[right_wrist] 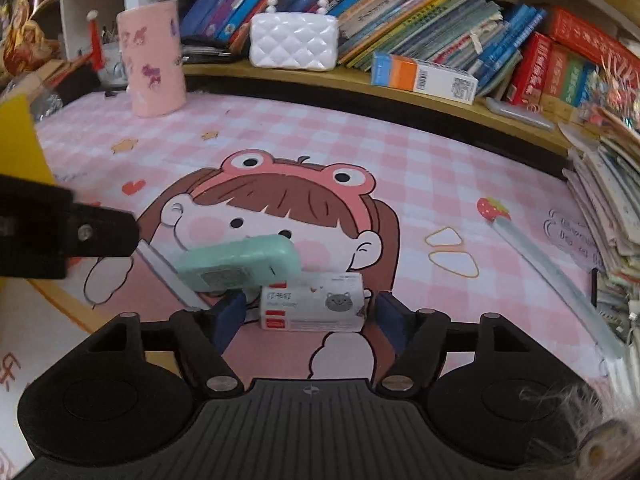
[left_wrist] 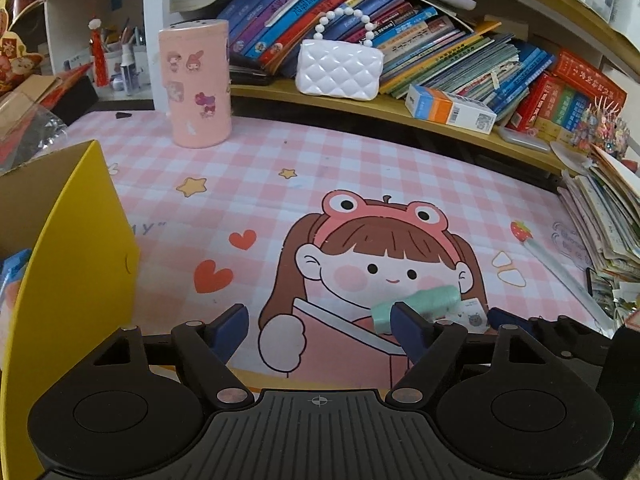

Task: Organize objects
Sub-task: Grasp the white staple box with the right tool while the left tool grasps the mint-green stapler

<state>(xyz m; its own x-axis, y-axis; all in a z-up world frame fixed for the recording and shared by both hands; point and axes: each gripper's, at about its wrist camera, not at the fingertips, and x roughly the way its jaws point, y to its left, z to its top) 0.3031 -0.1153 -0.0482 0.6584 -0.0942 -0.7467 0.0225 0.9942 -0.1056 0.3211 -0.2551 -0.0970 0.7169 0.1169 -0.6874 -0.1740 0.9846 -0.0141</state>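
- Right gripper (right_wrist: 308, 312) stands wide, its pads either side of the small white box (right_wrist: 312, 306), not yet pressing.
- Mint case (right_wrist: 240, 262) lies just ahead-left, touching the box.
- Close squarely, avoiding the case.
- Left gripper (left_wrist: 320, 326) hangs wide and empty.

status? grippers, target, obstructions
Left gripper open, empty. Right gripper open, straddling small white cat-print box on pink checked mat, not gripped. Mint-green plastic device leans over box's left end, crowding left finger.
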